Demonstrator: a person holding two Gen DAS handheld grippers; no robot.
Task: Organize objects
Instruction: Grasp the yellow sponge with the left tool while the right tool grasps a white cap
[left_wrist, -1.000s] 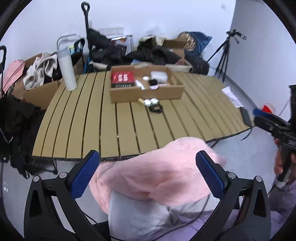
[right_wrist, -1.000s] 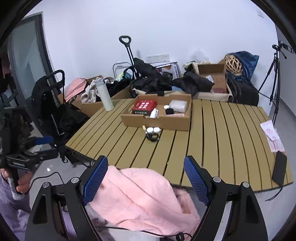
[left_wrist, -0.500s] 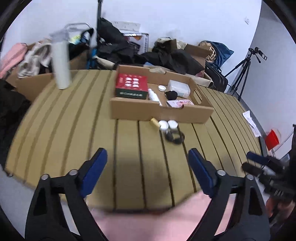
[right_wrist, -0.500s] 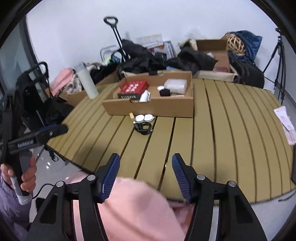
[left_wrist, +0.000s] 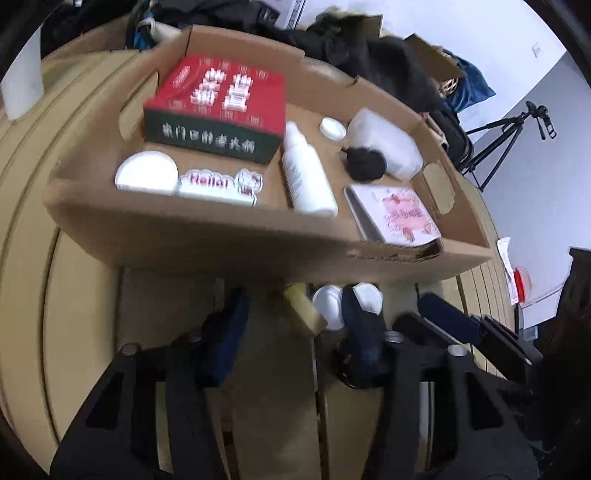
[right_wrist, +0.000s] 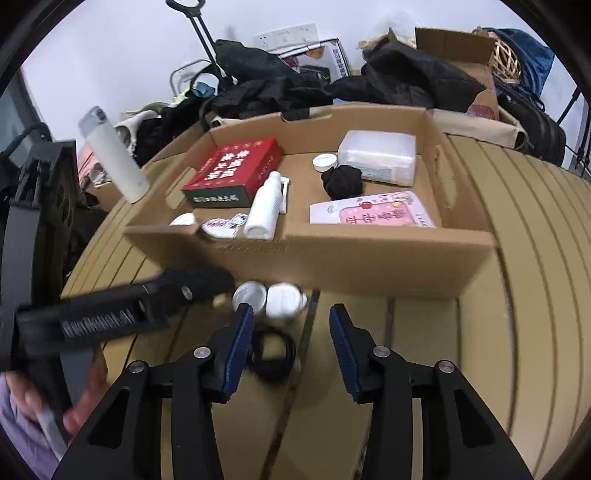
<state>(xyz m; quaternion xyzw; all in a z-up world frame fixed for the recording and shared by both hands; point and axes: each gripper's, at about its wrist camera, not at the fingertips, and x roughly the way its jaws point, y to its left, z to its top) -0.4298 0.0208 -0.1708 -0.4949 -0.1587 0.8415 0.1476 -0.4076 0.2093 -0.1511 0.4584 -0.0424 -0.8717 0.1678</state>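
Observation:
A shallow cardboard box (left_wrist: 207, 236) (right_wrist: 332, 254) on the slatted table holds a red carton (left_wrist: 218, 107) (right_wrist: 232, 173), a white bottle (left_wrist: 306, 170) (right_wrist: 266, 206), a pink card (left_wrist: 399, 214) (right_wrist: 373, 214), a black wad (right_wrist: 341, 181) and a clear case (right_wrist: 380, 155). In front of the box lie two small white jars (right_wrist: 269, 297) (left_wrist: 343, 301), a yellowish stick (left_wrist: 304, 308) and a black band (right_wrist: 271, 354). My left gripper (left_wrist: 291, 325) is open around the stick. My right gripper (right_wrist: 291, 332) is open just above the jars and band.
A white flask (right_wrist: 114, 155) stands at the table's left. Dark clothes, bags and cardboard boxes (right_wrist: 369, 81) pile up behind the table. A tripod (left_wrist: 506, 136) stands at the right. The left gripper's body (right_wrist: 122, 310) crosses the right wrist view.
Both grippers have moved forward over the table and down to the loose items in front of the box. The pink cloth has left view. Both sets of jaws have narrowed but stay open.

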